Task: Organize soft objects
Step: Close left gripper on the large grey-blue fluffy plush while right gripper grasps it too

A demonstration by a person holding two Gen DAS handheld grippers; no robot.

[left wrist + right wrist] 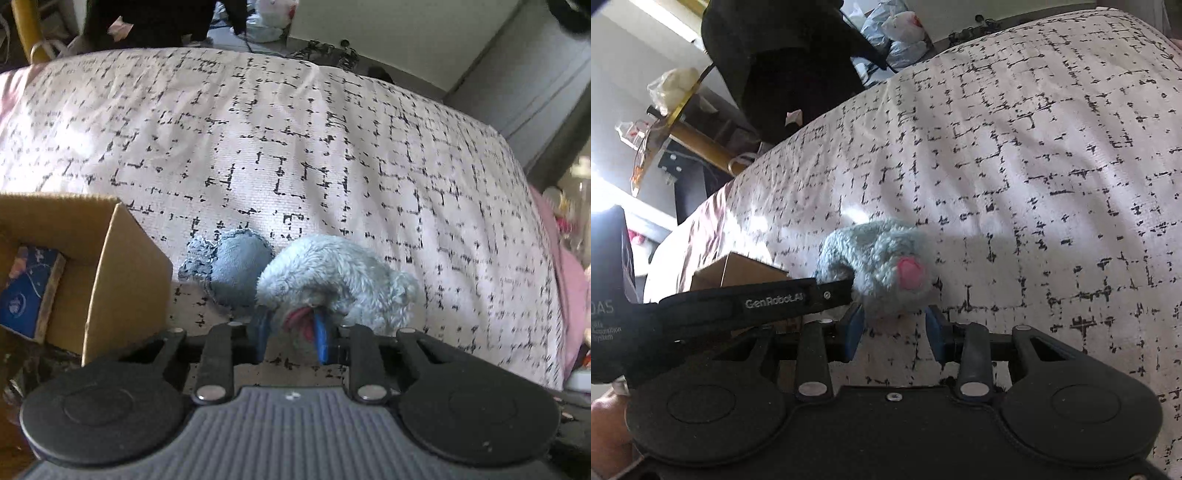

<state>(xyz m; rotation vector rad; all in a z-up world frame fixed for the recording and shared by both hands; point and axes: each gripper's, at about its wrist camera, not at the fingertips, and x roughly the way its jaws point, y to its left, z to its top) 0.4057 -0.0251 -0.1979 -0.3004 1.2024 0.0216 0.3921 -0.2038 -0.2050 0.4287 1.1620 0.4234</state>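
Here, plush toy [332, 280] is pinched by left gripper [291, 332] fingers [320, 338] on bed [295, 147], cardboard box [110, 273] at left; right gripper [894, 328] fingers [854, 328] spread near toy.

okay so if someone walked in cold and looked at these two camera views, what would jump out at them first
Probably the fluffy blue plush toy, lying on the black-and-white patterned bedspread with the left tool closed around its near end. Just behind it lies a blue denim-looking soft piece, and an open cardboard box stands at the left. The right tool hovers open in front of the same toy.
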